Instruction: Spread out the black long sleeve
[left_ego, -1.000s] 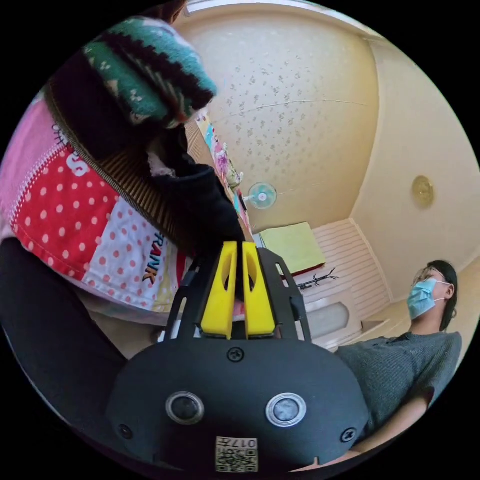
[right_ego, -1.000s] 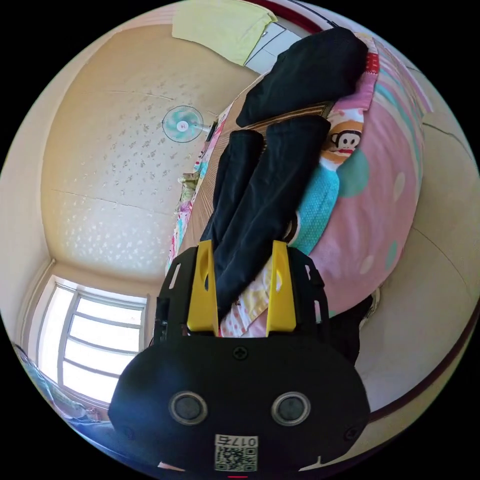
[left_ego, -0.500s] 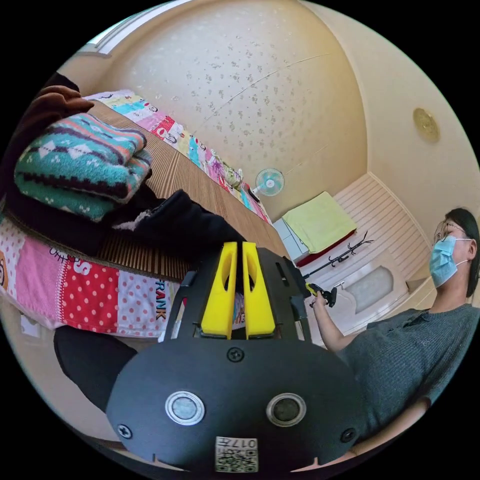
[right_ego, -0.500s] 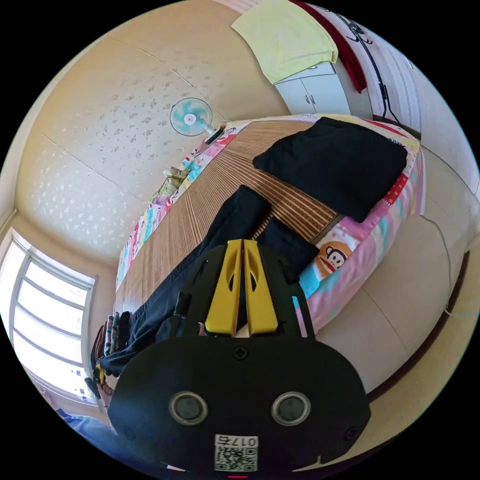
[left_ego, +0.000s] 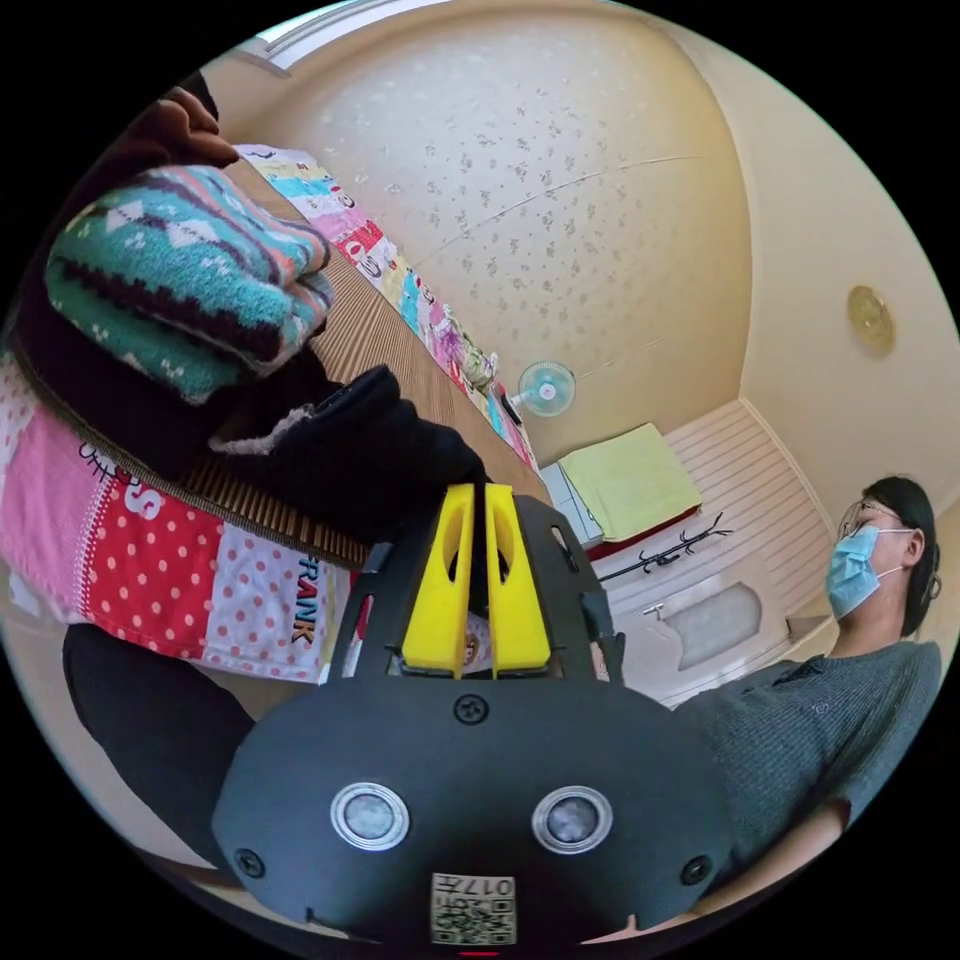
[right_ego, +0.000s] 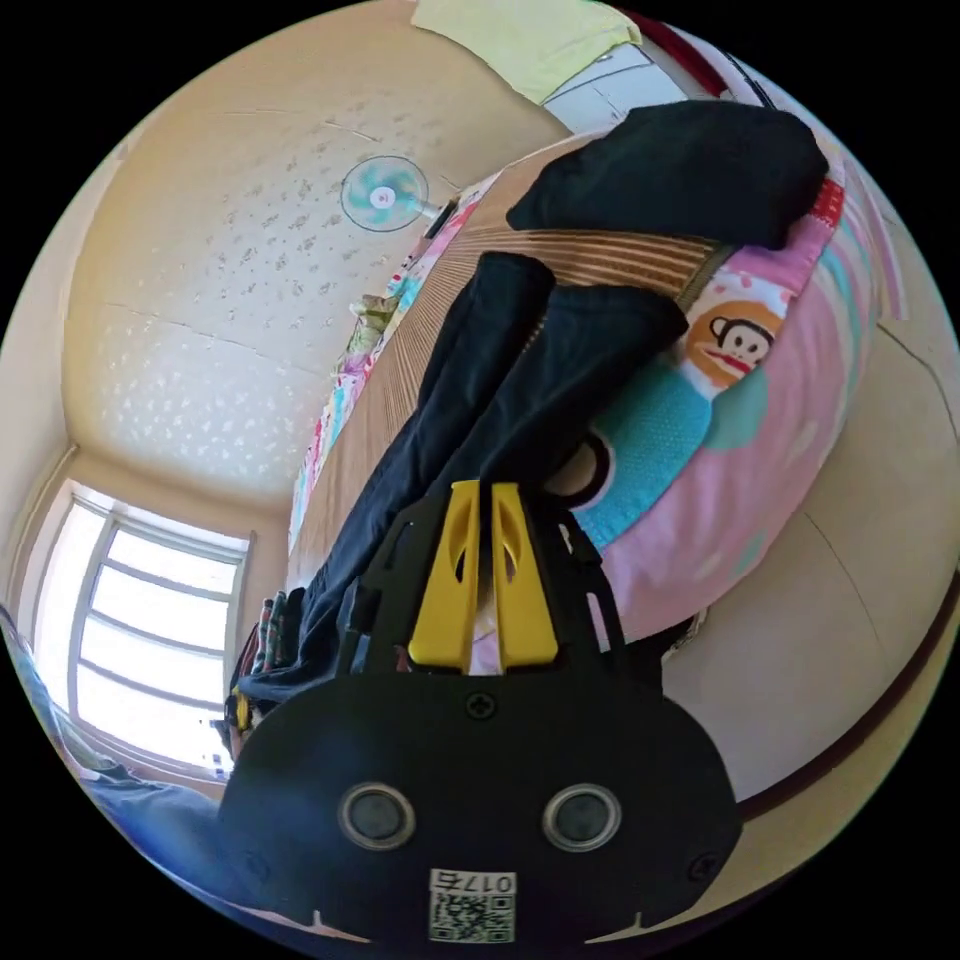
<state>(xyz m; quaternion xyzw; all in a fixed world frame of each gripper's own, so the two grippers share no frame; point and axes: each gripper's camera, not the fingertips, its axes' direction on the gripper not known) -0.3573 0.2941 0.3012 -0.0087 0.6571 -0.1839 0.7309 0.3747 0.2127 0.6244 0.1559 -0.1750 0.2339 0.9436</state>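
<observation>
**Q:** Right gripper view: which way is the black long sleeve (right_ego: 500, 400) being shown to lie from the right gripper (right_ego: 484, 520)?

**A:** It is being shown stretching straight away from the jaw tips, along the ribbed mat (right_ego: 620, 255) near the bed's (right_ego: 800, 440) edge. Its long axis is being run lengthwise down the bed, from a doubled end by the folded black garment (right_ego: 680, 170) to the far end by the window (right_ego: 140, 620). The yellow jaws are being held nearly closed on a black edge of it; the pinch itself is being hidden at the tips.

**Q:** And the left gripper (left_ego: 478, 520)?

**A:** Its jaws are likewise being pressed together on bunched black cloth (left_ego: 370, 450), beside the patterned knit stack (left_ego: 180, 280). This is being judged the shirt's other end.

**Q:** On what is the coming move being turned?

**A:** Each end is being held by its nearer gripper, so spreading is being judged a matter of drawing the two apart along that axis, then opening the doubled part sideways across the mat.
</observation>
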